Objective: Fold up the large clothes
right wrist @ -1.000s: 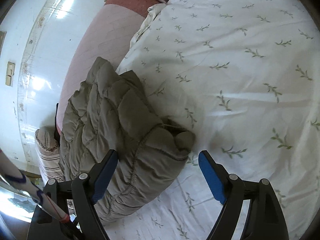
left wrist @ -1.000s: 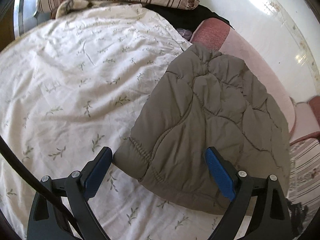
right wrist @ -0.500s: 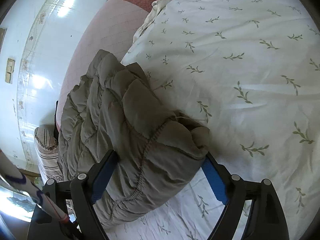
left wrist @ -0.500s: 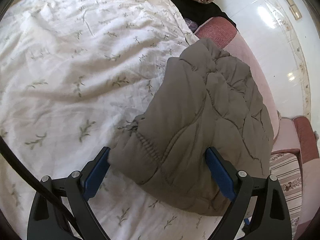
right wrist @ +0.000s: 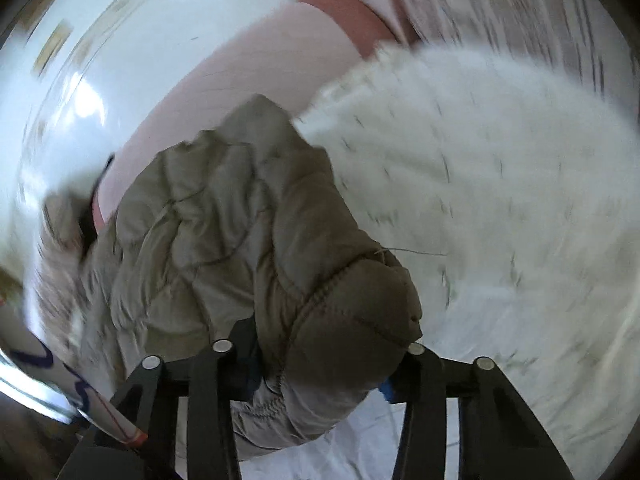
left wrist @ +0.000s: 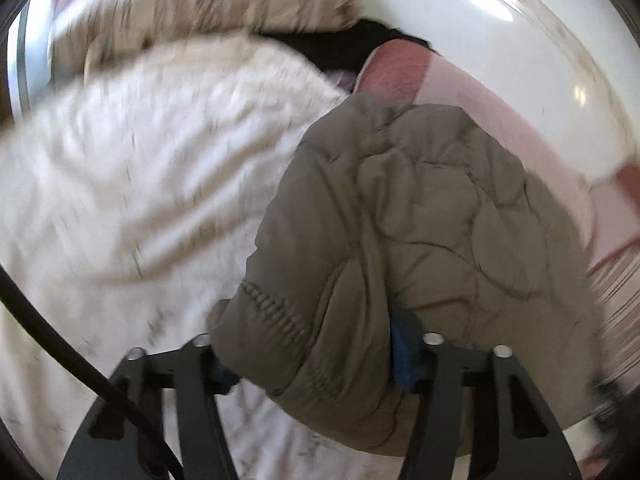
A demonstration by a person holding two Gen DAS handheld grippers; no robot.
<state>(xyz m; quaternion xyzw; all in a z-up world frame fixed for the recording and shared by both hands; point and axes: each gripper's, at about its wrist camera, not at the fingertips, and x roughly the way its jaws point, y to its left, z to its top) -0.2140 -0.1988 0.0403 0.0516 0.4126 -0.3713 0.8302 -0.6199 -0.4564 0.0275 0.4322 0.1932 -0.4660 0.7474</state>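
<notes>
A folded olive-grey quilted jacket [left wrist: 420, 232] lies at the edge of a bed with a white leaf-print sheet [left wrist: 140, 184]. My left gripper [left wrist: 316, 356] is shut on the jacket's near elastic-hemmed edge, the fabric bulging between the jaws. In the right wrist view the same jacket [right wrist: 224, 240] fills the lower middle, and my right gripper [right wrist: 320, 368] is shut on its thick folded corner. Both views are motion-blurred.
A striped pillow [left wrist: 208, 4] lies at the bed's far end. A pink blanket [left wrist: 480, 100] hangs along the bed's side next to a glossy white floor [left wrist: 520, 20]. The sheet [right wrist: 500, 184] spreads right of the jacket in the right wrist view.
Both grippers were open around the jacket's edge and have closed on it. Both views now blur as the grippers and the jacket move.
</notes>
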